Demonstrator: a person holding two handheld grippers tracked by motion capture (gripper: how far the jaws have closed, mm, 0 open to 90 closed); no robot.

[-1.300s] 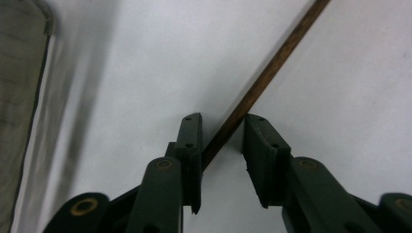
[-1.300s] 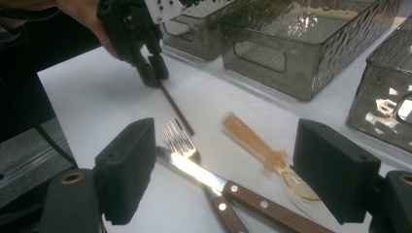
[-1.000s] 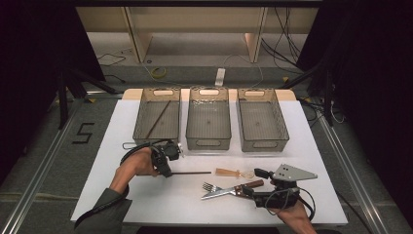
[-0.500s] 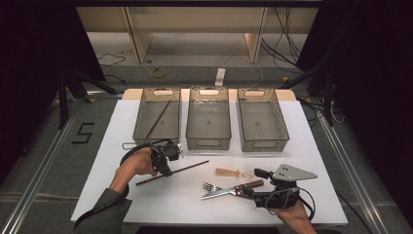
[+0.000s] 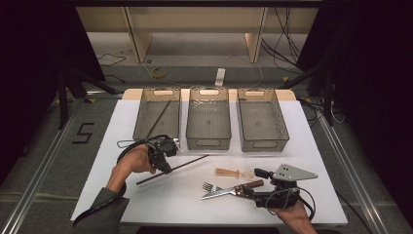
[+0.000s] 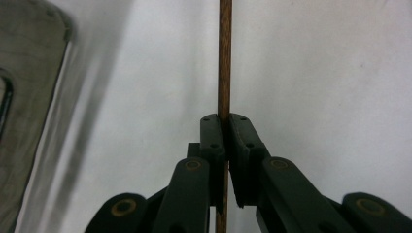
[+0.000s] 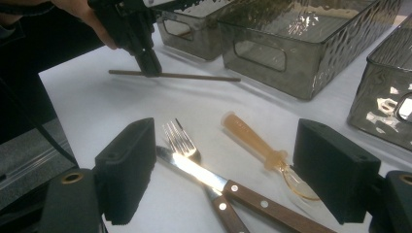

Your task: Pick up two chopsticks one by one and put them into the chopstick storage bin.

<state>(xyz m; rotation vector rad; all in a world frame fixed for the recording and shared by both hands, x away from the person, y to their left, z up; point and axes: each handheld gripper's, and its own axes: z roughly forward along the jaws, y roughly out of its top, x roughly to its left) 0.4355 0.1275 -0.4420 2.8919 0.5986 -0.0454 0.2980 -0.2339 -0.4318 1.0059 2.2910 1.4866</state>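
Thin dark-brown wooden chopstick (image 5: 173, 169), lying at a slant over the white bench (image 5: 122, 195), just in front of the left and middle bins. Pinched near its lower-left part by the left gripper (image 5: 164, 168), pads pressed together on the stick with nothing else between them; jaws just now closing onto it. In the left gripper view, stick (image 6: 224, 58) running straight up from between the two black pads of the left gripper (image 6: 226, 145), white bench surface behind. In the right gripper view, same chopstick (image 7: 194, 76) seen level and farther off, clamped by the left gripper (image 7: 148, 65) held in a hand.

Behind it, three clear smoky plastic bins in a row: left bin (image 5: 141, 122) with another dark chopstick (image 5: 158, 119) lying slantwise inside, middle bin (image 5: 208, 142), right bin (image 5: 280, 122).

To the right of the held stick, well apart: translucent amber plastic spoon (image 5: 234, 172), and nearer the bench's front edge a silver metal fork (image 5: 210, 187) crossed with a wood-handled steel knife (image 5: 234, 189), touching each other.

Right gripper (image 5: 249, 191) low over the bench at the knife handle, spread wide, gripping nothing. In its own view, right gripper (image 7: 233, 170) with pads standing well apart on either side of fork (image 7: 180, 141), knife (image 7: 228, 187) and spoon (image 7: 252, 141).
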